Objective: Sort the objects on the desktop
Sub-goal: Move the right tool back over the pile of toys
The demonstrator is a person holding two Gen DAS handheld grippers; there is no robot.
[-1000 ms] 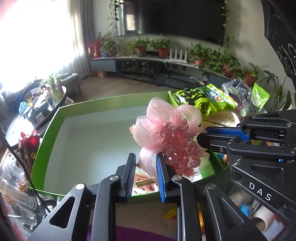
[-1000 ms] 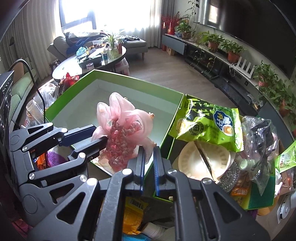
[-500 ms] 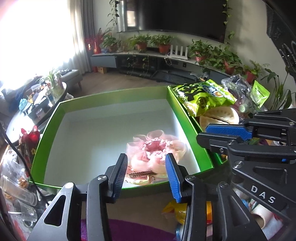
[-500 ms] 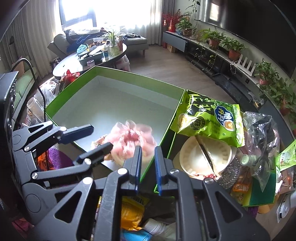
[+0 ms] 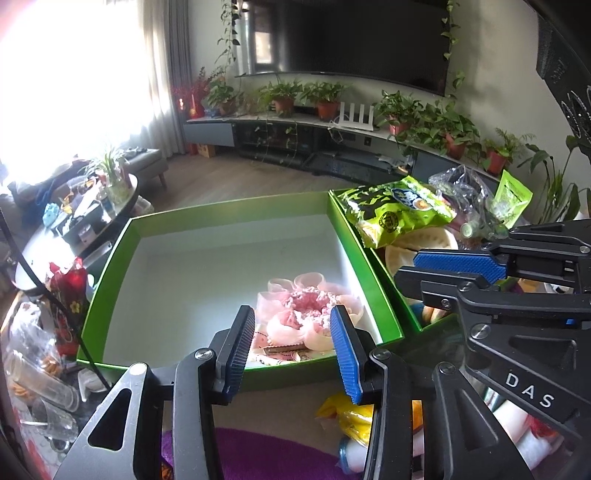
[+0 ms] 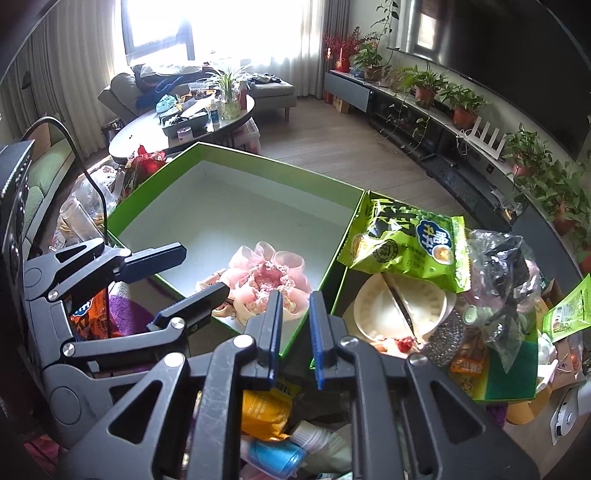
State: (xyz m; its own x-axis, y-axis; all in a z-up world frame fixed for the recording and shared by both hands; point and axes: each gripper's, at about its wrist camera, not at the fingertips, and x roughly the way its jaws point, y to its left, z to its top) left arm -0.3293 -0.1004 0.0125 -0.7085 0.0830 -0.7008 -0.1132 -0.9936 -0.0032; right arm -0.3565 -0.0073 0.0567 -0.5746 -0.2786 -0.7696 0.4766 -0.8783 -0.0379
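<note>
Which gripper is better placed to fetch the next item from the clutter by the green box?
Probably the left gripper: its jaws are open and empty, with the pink flower lying in the green box. The right gripper is nearly closed.

We no longer hold the pink flower up in the left gripper; its jaws stand apart and empty, and the flower lies in the near corner of the green box, with both grippers slightly higher.

sunlit window, wood floor, sofa.
</note>
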